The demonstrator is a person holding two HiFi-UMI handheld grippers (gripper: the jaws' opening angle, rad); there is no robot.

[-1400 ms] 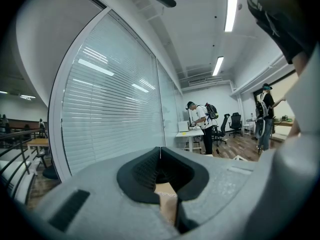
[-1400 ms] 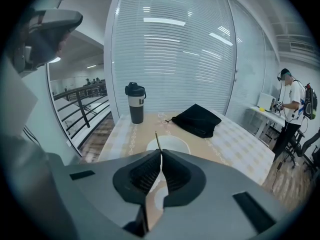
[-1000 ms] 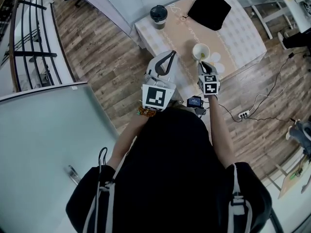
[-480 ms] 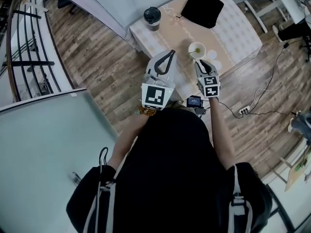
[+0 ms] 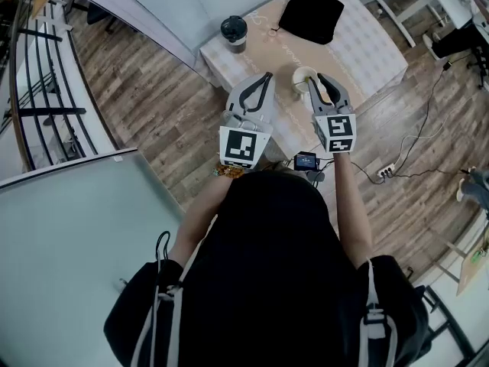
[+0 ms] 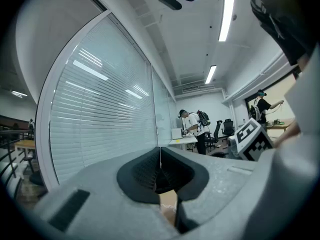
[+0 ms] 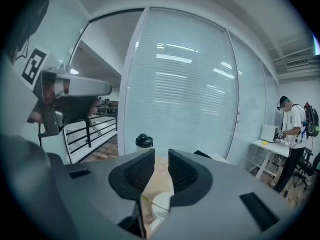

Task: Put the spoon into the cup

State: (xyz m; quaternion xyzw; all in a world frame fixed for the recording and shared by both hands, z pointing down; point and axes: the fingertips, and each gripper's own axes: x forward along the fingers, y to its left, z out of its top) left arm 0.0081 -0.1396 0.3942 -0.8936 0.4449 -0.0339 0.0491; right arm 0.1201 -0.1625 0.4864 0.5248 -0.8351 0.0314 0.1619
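Note:
A white cup (image 5: 301, 78) stands on the tan cloth of a small table (image 5: 382, 48). In the right gripper view the cup (image 7: 159, 207) shows through the jaw gap, with a thin yellowish spoon handle (image 7: 149, 199) lying across its rim. My right gripper (image 5: 319, 81) hovers just right of the cup, open, with nothing between its pads (image 7: 182, 173). My left gripper (image 5: 267, 76) is held left of the cup over the table's near edge, shut and empty; in its own view the left gripper (image 6: 160, 156) points up at a glass wall.
At the table's far left corner stands a dark lidded tumbler (image 5: 234, 30), also seen as the tumbler (image 7: 144, 143). Across the far side lies a black bag (image 5: 309, 14). Railings (image 5: 38, 90) run left, cables and a power strip (image 5: 383, 179) right. A person (image 6: 195, 129) stands far off.
My right gripper has drawn back from above the cup toward me and tilted level, its jaws now spread. The left gripper has barely moved. The head view has shifted slightly.

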